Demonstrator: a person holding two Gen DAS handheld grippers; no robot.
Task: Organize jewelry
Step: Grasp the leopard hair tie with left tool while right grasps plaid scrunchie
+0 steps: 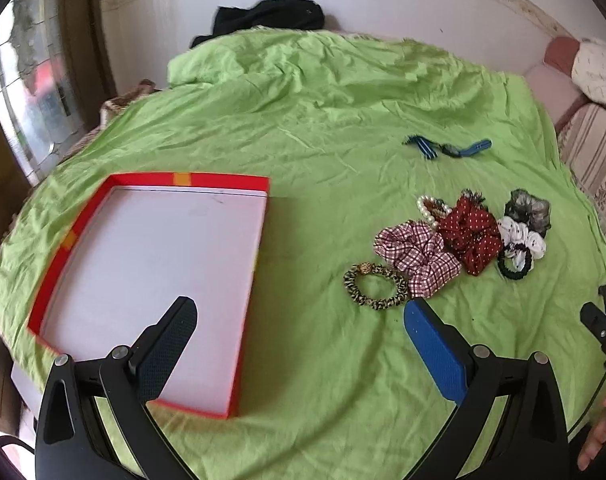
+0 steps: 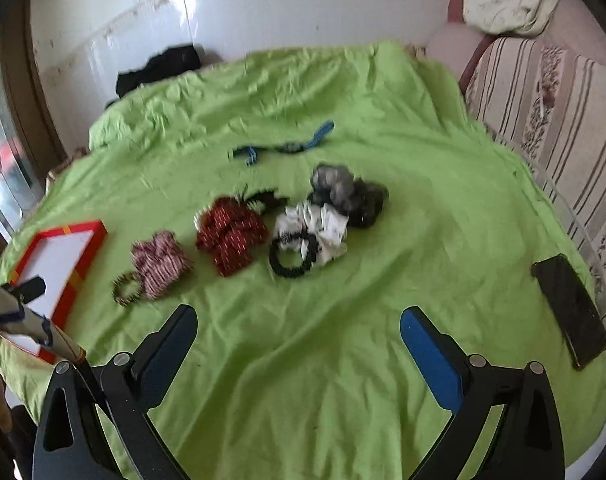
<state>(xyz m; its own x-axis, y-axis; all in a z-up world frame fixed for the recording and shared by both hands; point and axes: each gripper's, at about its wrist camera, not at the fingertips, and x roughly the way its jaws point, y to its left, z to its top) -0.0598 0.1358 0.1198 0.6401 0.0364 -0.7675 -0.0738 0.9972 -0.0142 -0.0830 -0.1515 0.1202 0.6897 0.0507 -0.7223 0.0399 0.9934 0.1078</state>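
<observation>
Left wrist: left tool (image 1: 299, 330) wide open, empty. Tray (image 1: 69, 238) under its left finger; leopard band (image 1: 377, 286) just ahead-right. Judgement: take this nearest item first.

Right wrist: right tool (image 2: 299, 334) wide open, empty; scrunchies (image 2: 231, 236) ahead-left. Pinch one fold only.

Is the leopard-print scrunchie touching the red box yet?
Apart. The left wrist view shows bare green sheet between the leopard-print scrunchie and the red box.

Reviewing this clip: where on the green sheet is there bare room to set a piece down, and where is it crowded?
Free: inside the red-rimmed white tray, and the green sheet between the scrunchie cluster and the black phone. Crowded: around the checked pink scrunchie, the red dotted scrunchie and the black hair tie.
</observation>
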